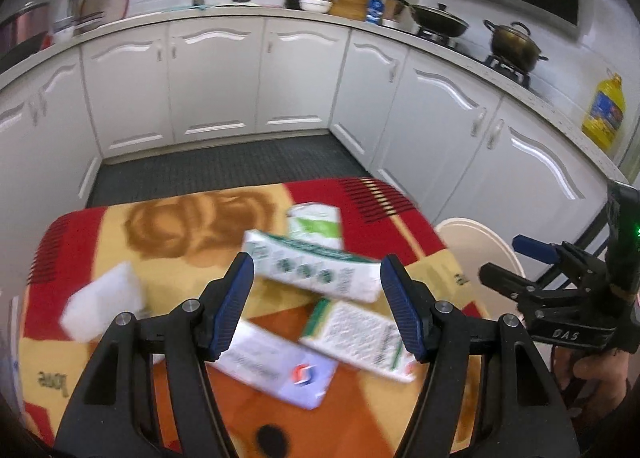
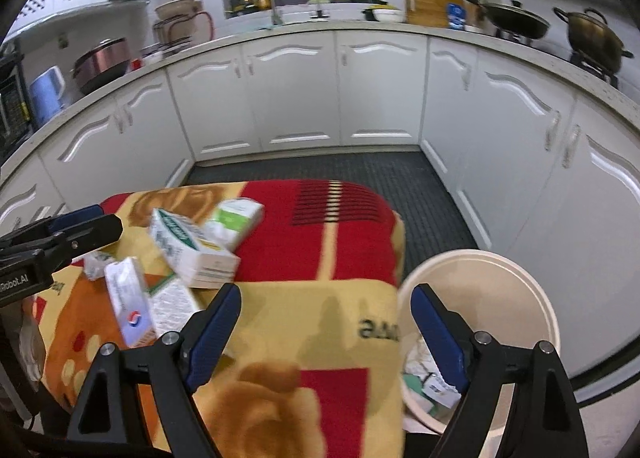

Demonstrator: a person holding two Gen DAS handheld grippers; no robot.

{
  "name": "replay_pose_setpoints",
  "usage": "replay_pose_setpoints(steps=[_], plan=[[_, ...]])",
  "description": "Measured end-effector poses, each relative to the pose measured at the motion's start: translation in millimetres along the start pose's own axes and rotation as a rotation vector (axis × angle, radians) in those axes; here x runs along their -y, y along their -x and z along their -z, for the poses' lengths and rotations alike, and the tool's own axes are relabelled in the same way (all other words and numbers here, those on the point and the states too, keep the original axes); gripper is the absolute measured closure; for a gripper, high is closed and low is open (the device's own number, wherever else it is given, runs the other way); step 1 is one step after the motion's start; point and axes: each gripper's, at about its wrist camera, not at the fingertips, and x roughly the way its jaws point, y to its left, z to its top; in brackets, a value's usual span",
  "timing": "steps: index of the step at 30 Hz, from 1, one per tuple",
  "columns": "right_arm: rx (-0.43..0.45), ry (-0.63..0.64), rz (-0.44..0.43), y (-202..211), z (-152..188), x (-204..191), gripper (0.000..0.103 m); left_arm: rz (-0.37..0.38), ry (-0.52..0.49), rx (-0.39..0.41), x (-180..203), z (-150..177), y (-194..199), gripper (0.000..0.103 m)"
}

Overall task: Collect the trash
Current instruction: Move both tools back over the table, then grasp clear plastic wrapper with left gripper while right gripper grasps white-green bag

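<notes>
Several empty medicine cartons lie on a red, yellow and orange blanket (image 1: 188, 242) over a small table. My left gripper (image 1: 316, 298) is open and empty, hovering above a green-and-white carton (image 1: 316, 270). A white-and-green carton (image 1: 360, 338) and a white-blue carton (image 1: 280, 370) lie below it. A white pack (image 1: 104, 306) lies at left. My right gripper (image 2: 326, 322) is open and empty, above the blanket's (image 2: 320, 318) right edge beside a cream trash bucket (image 2: 480, 270) holding discarded cartons (image 2: 432, 386). The carton pile (image 2: 192, 250) is to its left.
White kitchen cabinets (image 1: 216, 78) wrap around a dark ribbed floor mat (image 1: 224, 166). The counter holds pots (image 1: 514, 44), a wok and a yellow oil bottle (image 1: 604, 110). The bucket (image 1: 480, 242) stands on the floor right of the table.
</notes>
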Motion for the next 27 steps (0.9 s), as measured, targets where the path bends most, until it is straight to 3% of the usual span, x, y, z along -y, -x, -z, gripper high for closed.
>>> replay_pose_setpoints(steps=[10,14,22,27], plan=[[-0.031,0.094,-0.072,-15.7,0.5,-47.2,0.016,-0.11,0.077,-0.035,-88.1,25.6,31.2,0.038],[-0.043,0.108,-0.102,-21.7,2.9,-57.0,0.016,-0.135,0.092,-0.083,-113.5,47.1,36.3,0.038],[-0.08,0.09,-0.182,-33.5,4.1,-67.8,0.016,-0.119,0.151,-0.164,-127.6,70.3,1.6,0.038],[-0.086,0.112,-0.187,-33.6,8.4,-76.7,0.016,-0.112,0.241,-0.138,-134.4,65.1,-26.0,0.038]])
